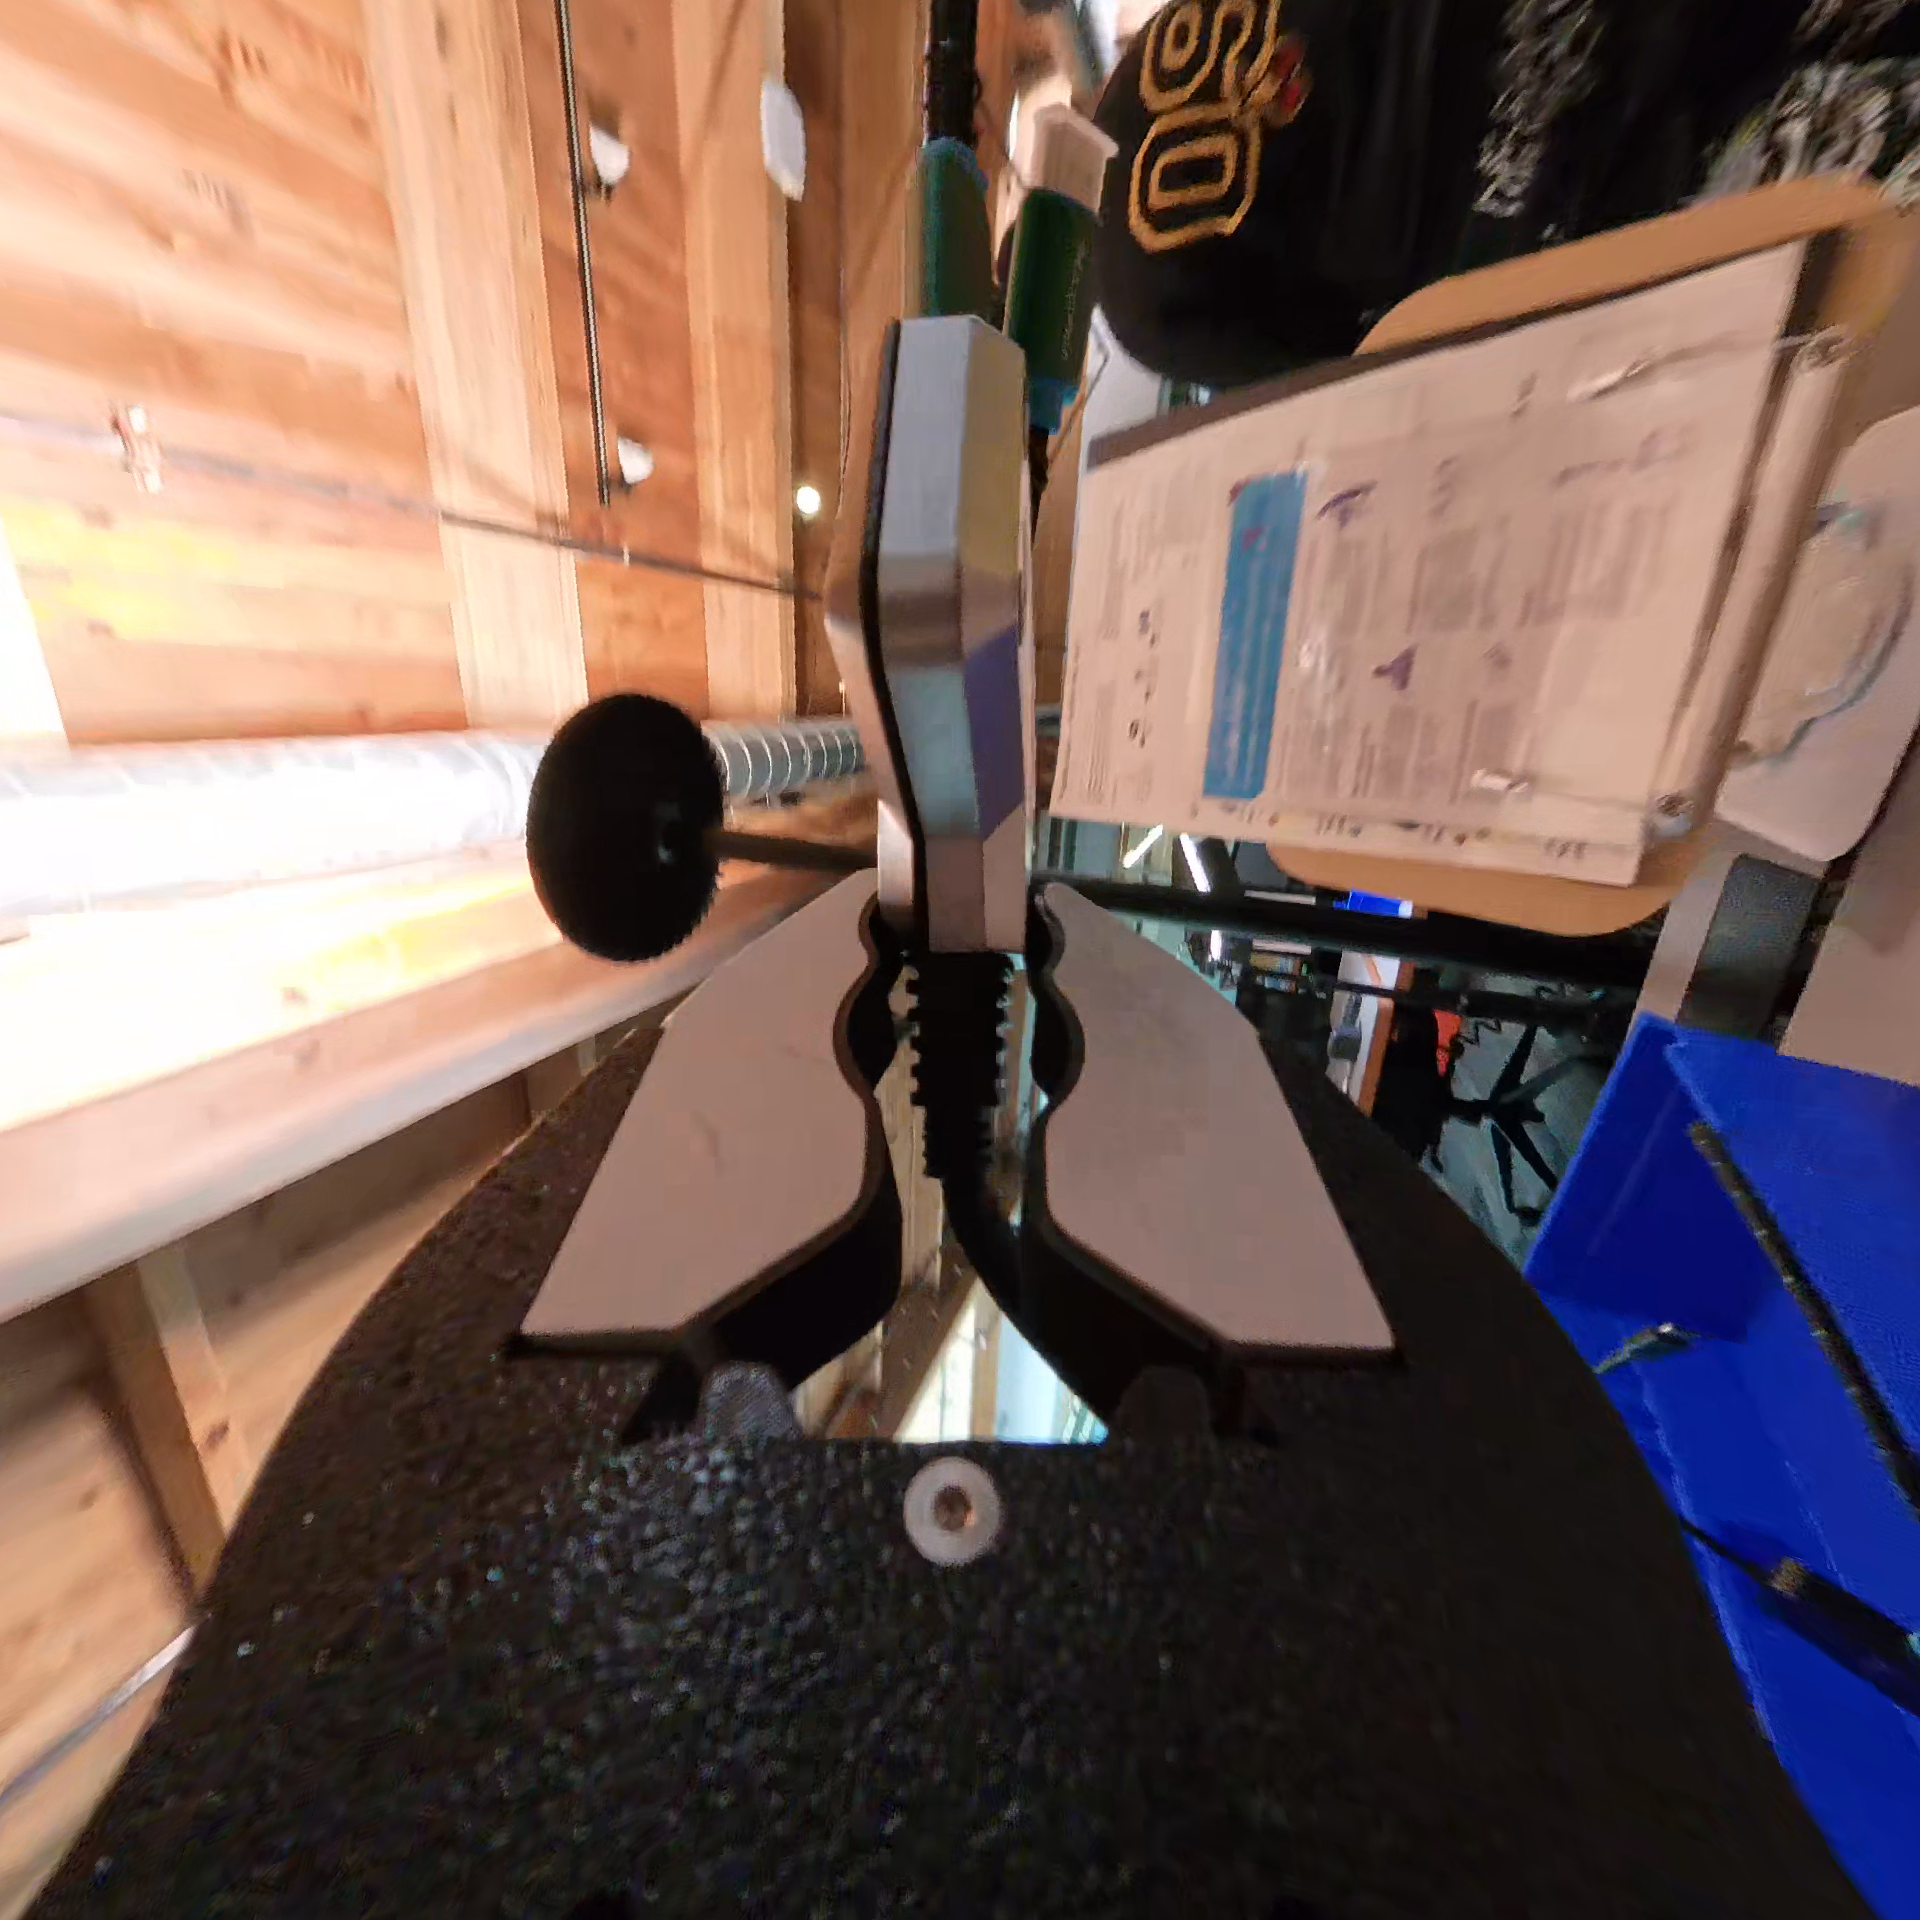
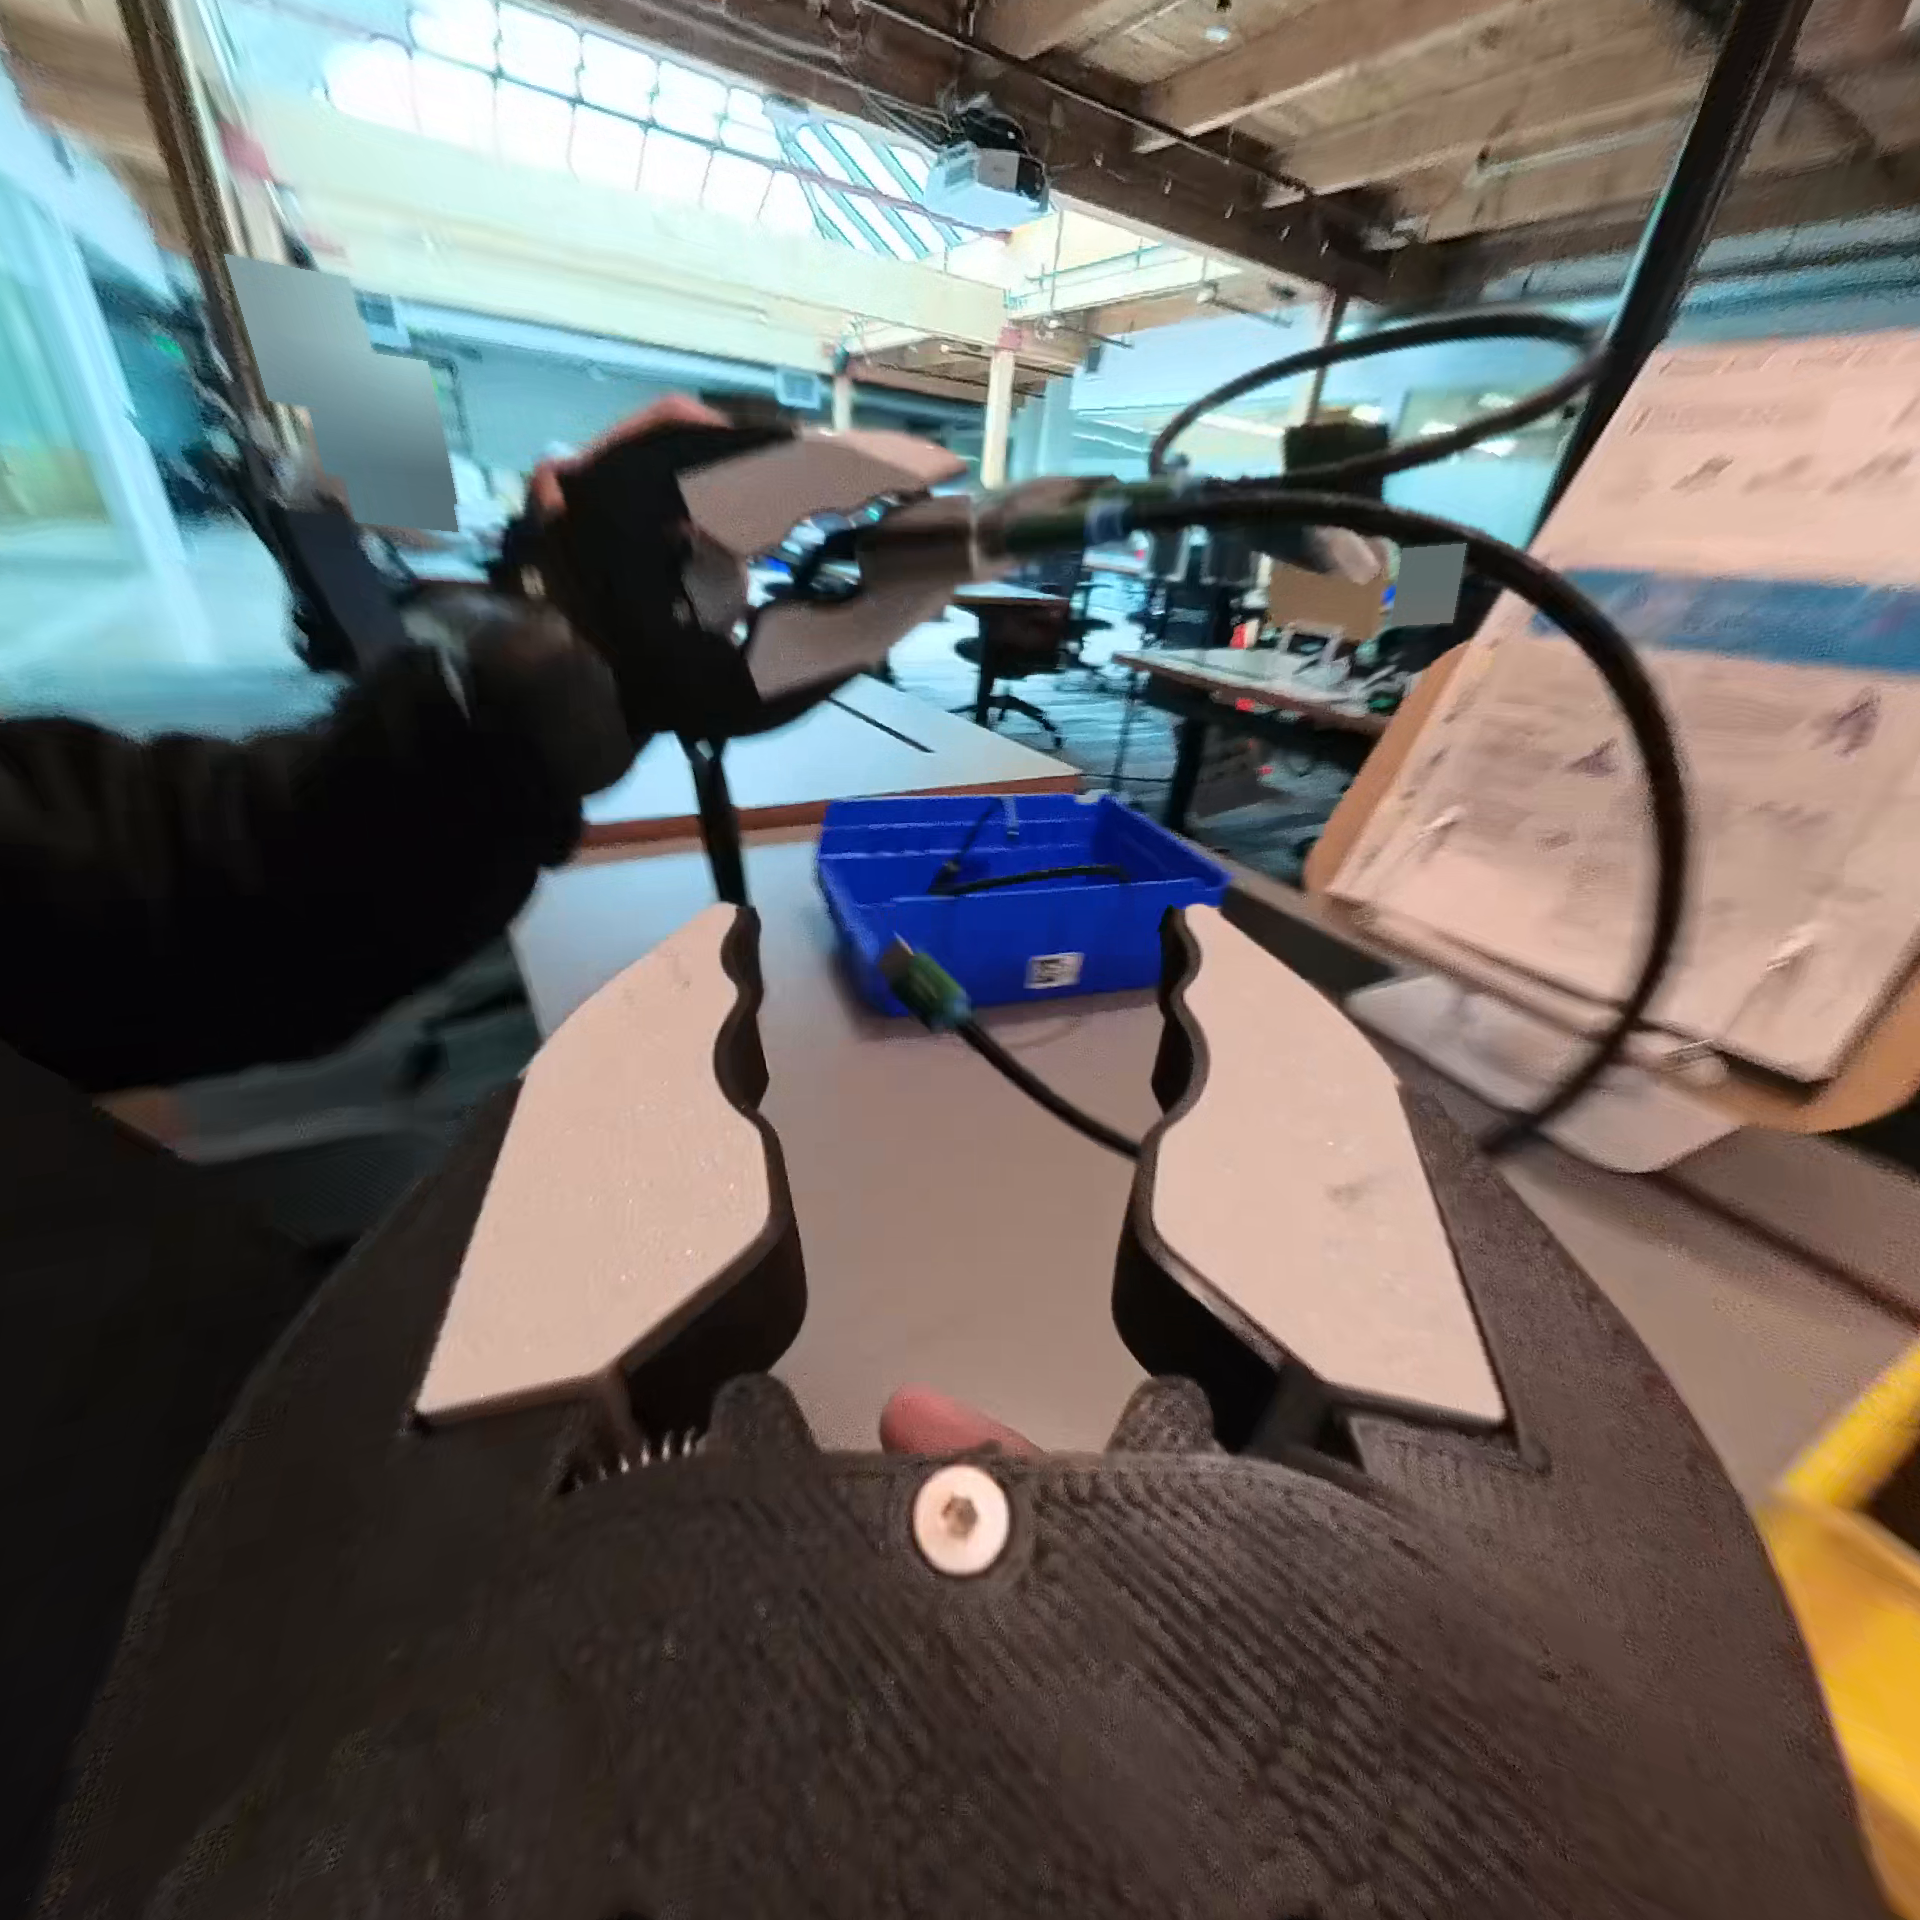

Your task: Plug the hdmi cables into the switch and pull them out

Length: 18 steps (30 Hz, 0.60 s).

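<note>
Your left tongs (image 1: 961,925) are clamping together on the narrow end of the one switch (image 1: 935,582), a flat, bevelled, brushed-metal body. Its black ribbed pigtail (image 1: 961,1081) is trailing back between the fingers. The switch's long axis is running straight out along the fingers. In the right wrist view you are holding it in the air above and left of the blue bin (image 2: 1101,951), lying roughly level and pointing right. Two green plugs (image 1: 945,229) are sitting side by side at its far end, and two black cables (image 2: 1652,790) are looping away from them, high and to the right of the bin.

Your right tongs (image 2: 956,935) are standing wide apart with nothing between them, their grey faces smooth and their inner edges wavy, hovering over the table (image 2: 935,1195) on the near side of the bin.

A third green plug (image 2: 925,982) is lying on the table against the bin's front wall, tip pointing up-left, its cable running back toward your right finger. The one bin is plastic and divided, with another cable inside. One clipboard (image 1: 1455,582) with paper is leaning to the right of the bin.
</note>
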### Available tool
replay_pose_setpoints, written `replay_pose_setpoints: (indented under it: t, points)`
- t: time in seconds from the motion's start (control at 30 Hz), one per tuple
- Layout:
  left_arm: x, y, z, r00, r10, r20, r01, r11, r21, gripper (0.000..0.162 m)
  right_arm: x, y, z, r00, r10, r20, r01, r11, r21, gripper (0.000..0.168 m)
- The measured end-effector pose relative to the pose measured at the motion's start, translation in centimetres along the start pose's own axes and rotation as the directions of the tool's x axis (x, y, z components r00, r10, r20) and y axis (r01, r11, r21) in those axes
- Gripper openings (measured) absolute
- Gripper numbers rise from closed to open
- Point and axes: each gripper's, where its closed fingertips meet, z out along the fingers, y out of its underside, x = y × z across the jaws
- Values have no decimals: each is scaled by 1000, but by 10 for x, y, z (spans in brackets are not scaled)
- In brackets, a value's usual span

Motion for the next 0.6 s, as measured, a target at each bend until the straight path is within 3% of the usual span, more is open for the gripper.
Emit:
replay_pose_setpoints:
  t: [0.1, 0.17, 0.27, 0.4, 0.5, 0.57, 0.6]
  points:
    - [25, -27, -9, 998, 53, 17, -54, 996, 65, 22, 11, 7, 14, 975, 222, -14, -221, 973, 66, 77]
    - [43, -38, -13, 998, 62, 26, -65, 994, 93, 22, 33, 22, 20, 925, 373, -74, -365, 925, 103, 78]
    - [67, -55, -14, 995, 83, 49, -89, 987, 135, 22, 48, 51, 33, 848, 528, -54, -523, 848, 86, 80]
    - [89, -84, -12, 991, 104, 86, -121, 969, 217, 22, 67, 67, 47, 652, 754, 74, -754, 635, 168, 75]
    - [100, -107, -12, 989, 107, 104, -133, 949, 285, 22, 79, 73, 49, 547, 822, 158, -833, 515, 205, 72]
    - [108, -115, -10, 987, 120, 103, -146, 944, 296, 22, 89, 72, 43, 520, 833, 191, -846, 471, 249, 59]
    - [112, -119, -8, 988, 123, 98, -148, 940, 308, 22, 95, 69, 38, 518, 829, 210, -843, 454, 288, 41]
